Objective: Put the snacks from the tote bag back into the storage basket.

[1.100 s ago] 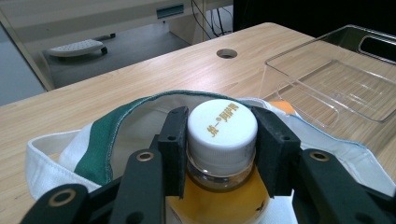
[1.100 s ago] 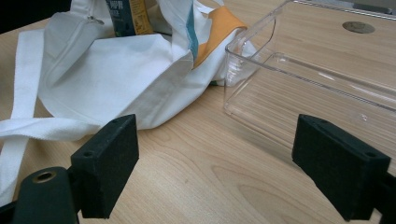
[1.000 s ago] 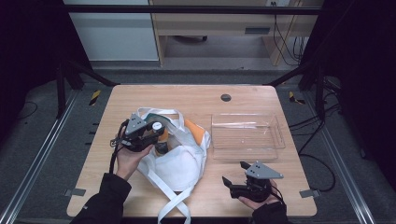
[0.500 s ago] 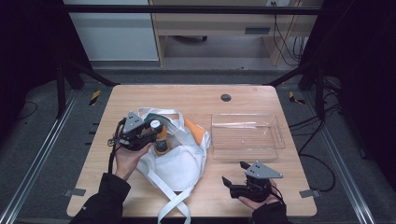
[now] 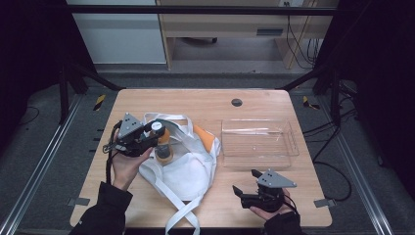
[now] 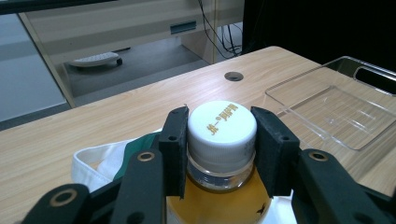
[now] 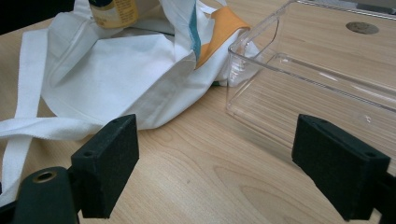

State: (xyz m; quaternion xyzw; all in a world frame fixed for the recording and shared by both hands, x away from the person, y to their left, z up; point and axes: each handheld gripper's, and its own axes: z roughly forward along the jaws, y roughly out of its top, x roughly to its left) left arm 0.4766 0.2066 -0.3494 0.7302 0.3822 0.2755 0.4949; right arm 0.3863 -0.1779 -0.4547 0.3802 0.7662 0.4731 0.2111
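Bottle [image 5: 163, 147] w/ amber liquid held upright by neck, just under white cap [image 6: 222, 125], in L gripper [image 6: 223, 151], above white tote bag [image 5: 188, 169]. Clear tray [image 5: 259, 144] lies to bottle's right, nearer R gripper [image 7: 215, 170], which is held wide, empty, low over desk [image 5: 195, 103].

Lit evenly from overhead, table [image 5: 274, 105] bright against dark surroundings; soft shadows at its near edge; faint glare on clear tray [image 5: 258, 142]; nearest tongs slightly blurred in close views.
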